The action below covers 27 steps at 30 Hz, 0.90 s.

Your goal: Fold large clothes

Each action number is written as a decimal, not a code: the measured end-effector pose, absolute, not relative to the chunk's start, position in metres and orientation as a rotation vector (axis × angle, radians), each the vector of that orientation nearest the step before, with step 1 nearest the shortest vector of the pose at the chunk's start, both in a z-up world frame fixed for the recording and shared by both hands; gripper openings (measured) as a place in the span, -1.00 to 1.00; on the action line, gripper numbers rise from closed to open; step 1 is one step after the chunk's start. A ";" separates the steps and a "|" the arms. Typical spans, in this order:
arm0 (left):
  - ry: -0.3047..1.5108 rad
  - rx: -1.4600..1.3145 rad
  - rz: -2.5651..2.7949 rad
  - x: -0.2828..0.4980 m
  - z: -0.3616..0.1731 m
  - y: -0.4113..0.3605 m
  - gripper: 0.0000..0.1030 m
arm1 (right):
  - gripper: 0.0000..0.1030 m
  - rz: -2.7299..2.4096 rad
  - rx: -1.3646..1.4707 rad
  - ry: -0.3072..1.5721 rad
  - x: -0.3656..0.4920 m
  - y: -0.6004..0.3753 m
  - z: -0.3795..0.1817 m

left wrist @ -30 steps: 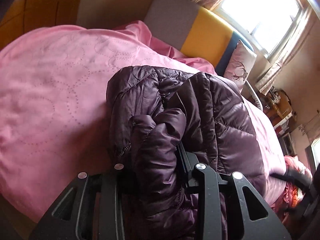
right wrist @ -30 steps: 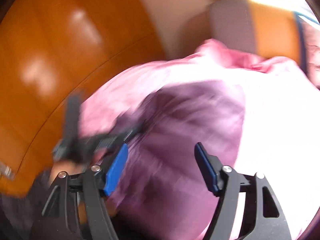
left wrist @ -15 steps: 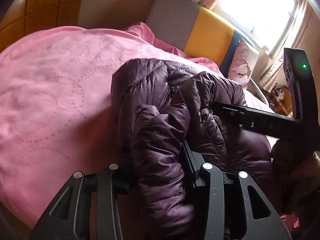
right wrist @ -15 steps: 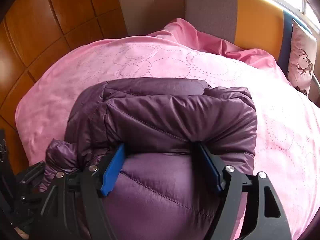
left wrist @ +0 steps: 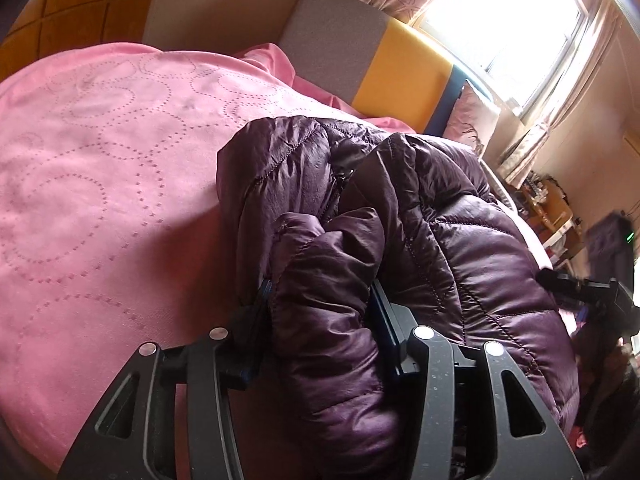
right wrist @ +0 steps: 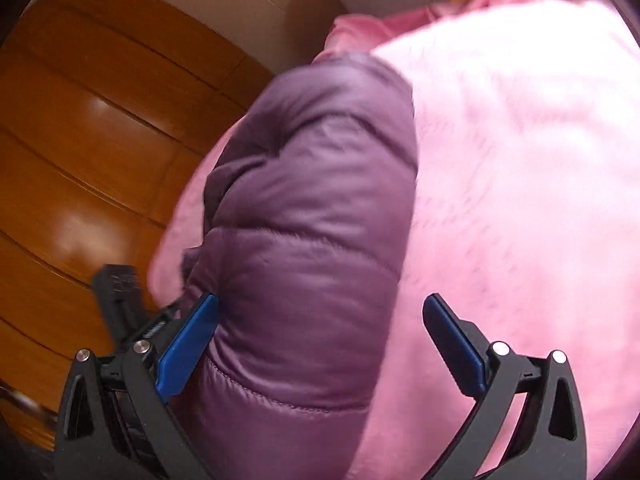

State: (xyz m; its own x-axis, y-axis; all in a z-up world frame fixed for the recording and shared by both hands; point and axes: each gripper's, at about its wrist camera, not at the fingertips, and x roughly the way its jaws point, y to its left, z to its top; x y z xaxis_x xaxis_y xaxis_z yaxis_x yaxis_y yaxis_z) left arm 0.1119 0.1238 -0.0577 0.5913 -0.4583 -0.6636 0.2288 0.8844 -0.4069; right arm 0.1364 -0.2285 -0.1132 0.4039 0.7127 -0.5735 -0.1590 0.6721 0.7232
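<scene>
Bed [left wrist: 100,184] with pink cover, headboard [left wrist: 360,60] at its far edge. Purple puffer jacket [left wrist: 460,248] bunched in a folded heap on the bed, toward the near edge. Left tongs [left wrist: 320,304] pinching a thick fold of the jacket, fabric bulging between the two sides. Right tongs [right wrist: 320,332] spread wide over the jacket, gripping nothing; left pad [right wrist: 188,344] just touches fabric. Right view blurred.
</scene>
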 end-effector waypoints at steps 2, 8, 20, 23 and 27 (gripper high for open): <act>0.855 -0.338 -0.426 0.113 -0.062 0.129 -0.08 | 0.97 0.700 0.731 1.049 0.147 -0.222 -0.131; 0.863 -0.513 -0.465 0.113 -0.075 0.143 -0.08 | 0.45 0.775 0.674 1.019 0.155 -0.211 -0.111; 0.852 -0.322 -0.672 0.169 -0.018 0.007 -0.15 | 0.24 0.557 0.637 0.739 0.121 -0.363 -0.062; 0.863 -0.224 -0.749 0.193 -0.008 -0.069 -0.15 | 0.24 0.427 0.667 0.709 0.109 -0.421 -0.069; 0.886 -0.082 -0.789 0.208 -0.009 -0.155 -0.15 | 0.30 0.246 0.682 0.774 0.098 -0.474 -0.105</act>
State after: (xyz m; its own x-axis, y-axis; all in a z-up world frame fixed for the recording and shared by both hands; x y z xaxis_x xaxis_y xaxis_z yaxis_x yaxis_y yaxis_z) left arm 0.2085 -0.1553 -0.0089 0.3752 -0.6477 -0.6631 0.5836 0.7208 -0.3739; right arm 0.0977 -0.4737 -0.1050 0.7000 0.4427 -0.5603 0.0377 0.7606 0.6481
